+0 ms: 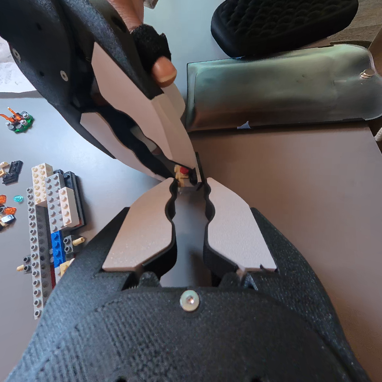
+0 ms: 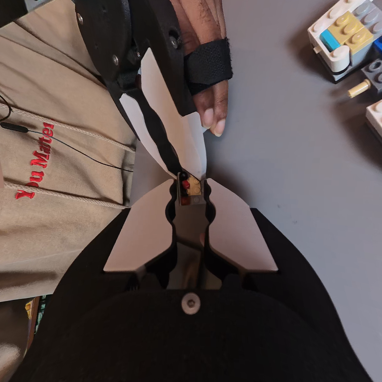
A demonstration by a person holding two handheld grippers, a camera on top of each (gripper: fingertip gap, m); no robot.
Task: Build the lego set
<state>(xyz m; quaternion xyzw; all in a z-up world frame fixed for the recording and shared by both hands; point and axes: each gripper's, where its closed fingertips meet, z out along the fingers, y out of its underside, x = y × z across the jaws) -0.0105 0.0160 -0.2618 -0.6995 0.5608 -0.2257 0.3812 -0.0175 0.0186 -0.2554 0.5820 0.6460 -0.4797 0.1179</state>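
Both tools meet tip to tip above the bench [image 1: 289, 206], and between them sits one small brick cluster [image 2: 191, 191]: tan studs, red and black bits, a grey base.

In the right wrist view the right tool [image 2: 191, 193] has its jaws clenched on the cluster, one tip on each flank. The cluster's long axis runs straight along the tool's own axis, from 6 toward 12 o'clock. The left tool [image 2: 189, 172] comes down from 12 o'clock, slightly off toward 11, and its narrowed tips sit at the cluster's far end; it looks closed on the end there, though the contact is too small to be sure.

In the left wrist view the left tool [image 1: 189, 182] points to 12 o'clock with the cluster [image 1: 183, 178] right at its tips. The right tool [image 1: 186, 173] slants in from 11 o'clock.

The main build [image 1: 51, 217], a long grey and white stack with blue at its near end, lies on the bench at 9 o'clock of the left tool, well apart from the cluster. Loose orange and green pieces [image 1: 17, 122] lie farther off, toward 10 o'clock. A black pouch [image 1: 279, 88] rests at 1 o'clock.

My read: the coming move is a press or twist along the cluster's long axis, since both tools line up with it end to end. Neither is nearer; both are at it. Later the cluster must travel toward 9 o'clock to reach the build.
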